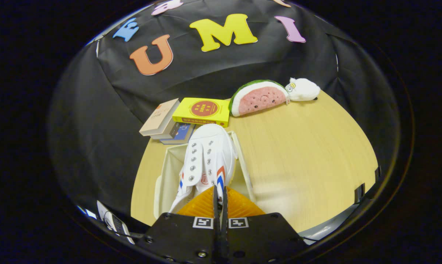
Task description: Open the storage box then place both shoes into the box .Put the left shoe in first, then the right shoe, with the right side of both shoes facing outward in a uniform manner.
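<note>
Wooden table (309, 154) spreads wide to the right. Open white storage box (168, 176) sits near its left edge. I see a white shoe (206, 161) with metal eyelets and red-blue stripes above the box, just ahead of my gripper (220, 198), fingers pinched tight on its rear. Books (184, 117) lie beyond.

tool (219, 196) | fingers pressed close together | pinching shoe (208, 161) heel

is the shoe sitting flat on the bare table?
No. The shoe is over the open white box, held up just ahead of the claw, whose fingers are closed on its heel.
</note>
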Available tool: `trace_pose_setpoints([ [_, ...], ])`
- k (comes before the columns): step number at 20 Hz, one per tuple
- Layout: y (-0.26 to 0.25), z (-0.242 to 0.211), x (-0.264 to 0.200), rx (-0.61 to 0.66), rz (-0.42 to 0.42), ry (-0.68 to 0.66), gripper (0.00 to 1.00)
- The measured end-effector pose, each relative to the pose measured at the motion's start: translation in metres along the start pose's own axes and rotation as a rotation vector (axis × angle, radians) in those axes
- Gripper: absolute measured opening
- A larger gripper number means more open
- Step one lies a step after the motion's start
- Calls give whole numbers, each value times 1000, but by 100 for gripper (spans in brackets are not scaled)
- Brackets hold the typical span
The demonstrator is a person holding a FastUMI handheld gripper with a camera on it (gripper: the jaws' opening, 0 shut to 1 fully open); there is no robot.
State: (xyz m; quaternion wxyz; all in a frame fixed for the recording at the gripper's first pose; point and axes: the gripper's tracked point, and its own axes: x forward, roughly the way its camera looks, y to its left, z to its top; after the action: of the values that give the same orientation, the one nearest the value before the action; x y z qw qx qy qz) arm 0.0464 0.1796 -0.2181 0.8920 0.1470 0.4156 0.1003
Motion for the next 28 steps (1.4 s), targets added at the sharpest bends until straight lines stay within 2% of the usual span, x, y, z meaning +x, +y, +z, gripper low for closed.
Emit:
trace_pose_setpoints([
  [7, -15, -7, 12, -89, -78, -68, 0],
  [11, -19, -17, 20, -108, -80, -67, 0],
  [12, -13, -18, 18, -111, -47, -66, 5],
  [13, -13, -16, 17, -112, -45, -79, 21],
  [15, -12, -9, 9, -123, -37, -116, 25],
  [19, -19, 5, -12, -125, -54, -182, 90],
  [21, -24, 14, -27, -114, -63, -223, 95],
  [28, -55, 61, -100, -137, -141, -428, 97],
])
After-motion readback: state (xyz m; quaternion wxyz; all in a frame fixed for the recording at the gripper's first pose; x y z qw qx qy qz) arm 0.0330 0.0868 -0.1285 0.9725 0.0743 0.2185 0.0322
